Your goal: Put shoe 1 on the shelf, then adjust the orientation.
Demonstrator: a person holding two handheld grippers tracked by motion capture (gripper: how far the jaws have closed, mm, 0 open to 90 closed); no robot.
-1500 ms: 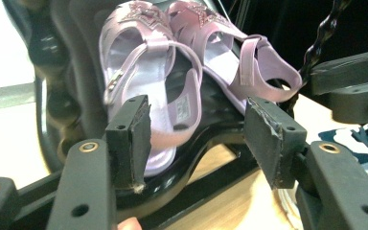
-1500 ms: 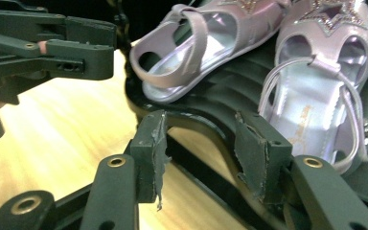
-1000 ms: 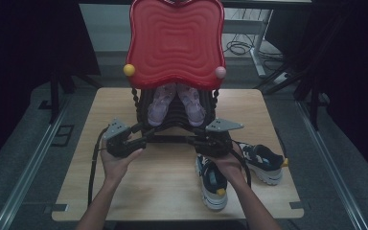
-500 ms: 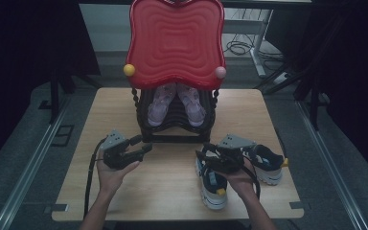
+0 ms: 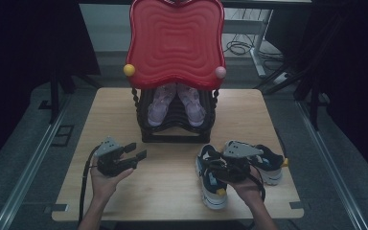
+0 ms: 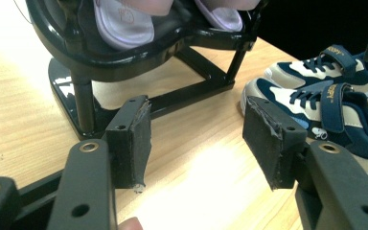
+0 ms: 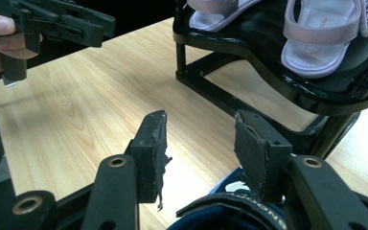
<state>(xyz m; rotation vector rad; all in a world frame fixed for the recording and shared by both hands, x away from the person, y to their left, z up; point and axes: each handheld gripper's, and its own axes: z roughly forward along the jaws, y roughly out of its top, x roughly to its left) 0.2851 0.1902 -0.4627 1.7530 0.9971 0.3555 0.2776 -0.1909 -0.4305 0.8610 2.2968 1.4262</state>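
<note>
Sneakers: the navy-and-white pair lies at the near right of the wooden table [image 5: 124,196], the left sneaker [image 5: 212,184] pointing at the near edge, the right sneaker [image 5: 268,163] just beside it and close to the right edge. Bare wood spreads across the near left and centre; the far middle is taken by a black shoe rack [image 5: 175,125] carrying pink sandals [image 5: 159,106], under a red tray [image 5: 175,40]. The right gripper [image 5: 215,167] hovers right over the left sneaker's collar, jaws apart, nothing clamped between them. The left gripper [image 5: 135,152] hangs over bare wood at the near left, well apart from the sneakers, jaws released and gripping nothing.
</note>
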